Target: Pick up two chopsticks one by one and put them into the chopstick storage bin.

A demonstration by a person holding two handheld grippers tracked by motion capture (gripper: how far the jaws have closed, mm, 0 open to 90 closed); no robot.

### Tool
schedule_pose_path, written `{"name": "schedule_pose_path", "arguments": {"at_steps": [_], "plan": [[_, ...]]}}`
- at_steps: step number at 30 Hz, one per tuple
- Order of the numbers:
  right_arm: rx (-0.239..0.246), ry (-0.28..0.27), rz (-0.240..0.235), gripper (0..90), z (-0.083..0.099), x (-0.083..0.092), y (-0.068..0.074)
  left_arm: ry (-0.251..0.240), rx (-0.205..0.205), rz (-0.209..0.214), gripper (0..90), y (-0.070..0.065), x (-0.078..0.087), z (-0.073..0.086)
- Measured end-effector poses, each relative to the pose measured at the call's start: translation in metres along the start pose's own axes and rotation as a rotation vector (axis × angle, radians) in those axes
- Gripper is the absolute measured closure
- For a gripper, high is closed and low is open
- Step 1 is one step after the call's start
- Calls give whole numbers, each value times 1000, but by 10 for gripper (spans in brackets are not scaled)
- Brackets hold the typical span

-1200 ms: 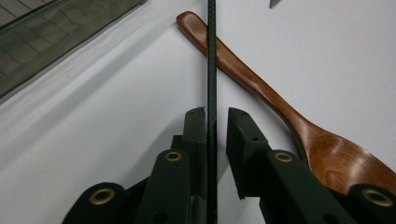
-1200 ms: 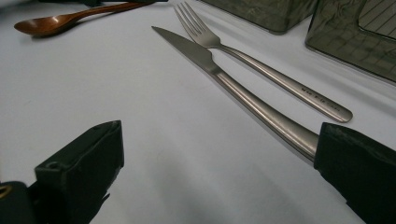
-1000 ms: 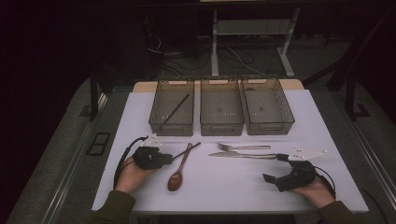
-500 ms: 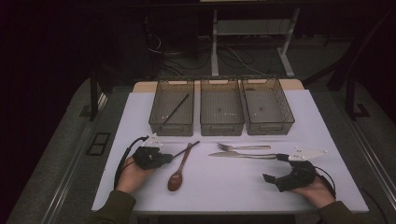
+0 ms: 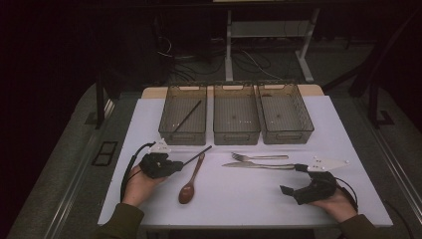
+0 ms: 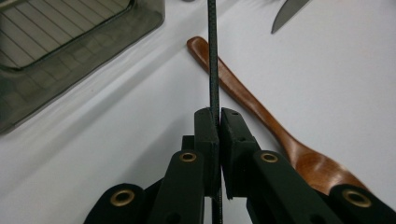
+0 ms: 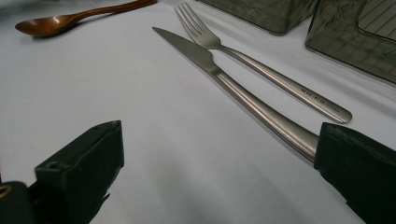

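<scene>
My left gripper is shut on a thin black chopstick, which sticks out past the jaws toward the trays. A brown wooden spoon lies just right of it on the white table. At the right, my right gripper rests open and low on the table. Its far jaw sits at the handle end of a steel knife. A steel fork lies beside the knife.
Three clear grey trays stand in a row at the back: the left tray holds another black chopstick; the middle tray and right tray look bare. The table's front edge is close to both hands.
</scene>
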State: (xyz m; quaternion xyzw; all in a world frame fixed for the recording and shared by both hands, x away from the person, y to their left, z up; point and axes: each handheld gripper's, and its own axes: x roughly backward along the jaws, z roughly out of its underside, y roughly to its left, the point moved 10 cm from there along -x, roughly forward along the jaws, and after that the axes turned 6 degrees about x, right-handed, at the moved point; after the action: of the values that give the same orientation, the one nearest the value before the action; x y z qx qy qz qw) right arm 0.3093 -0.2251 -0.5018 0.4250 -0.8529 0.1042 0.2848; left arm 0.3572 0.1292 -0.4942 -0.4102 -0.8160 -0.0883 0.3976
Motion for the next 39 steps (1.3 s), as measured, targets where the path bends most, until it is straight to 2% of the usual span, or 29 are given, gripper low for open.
{"name": "schedule_pose_path", "arguments": {"at_steps": [4,5,13,19,31,39], "plan": [[-2,-1,1,9,0,0,0,-4,-2,-2,847,-2,3,-5],[-1,-2,1,9,0,0,0,-12,14,-1,847,-3,4,-6],[4,-1,-1,9,0,0,1,-25,17,-6,847,-5,11,-15],[0,3,0,9,0,0,0,-49,35,-12,847,-5,16,-25],[-2,4,-2,9,0,-1,0,-86,71,-30,847,1,24,-45],[-3,3,-3,9,0,0,1,-100,91,-53,847,9,26,-65]]}}
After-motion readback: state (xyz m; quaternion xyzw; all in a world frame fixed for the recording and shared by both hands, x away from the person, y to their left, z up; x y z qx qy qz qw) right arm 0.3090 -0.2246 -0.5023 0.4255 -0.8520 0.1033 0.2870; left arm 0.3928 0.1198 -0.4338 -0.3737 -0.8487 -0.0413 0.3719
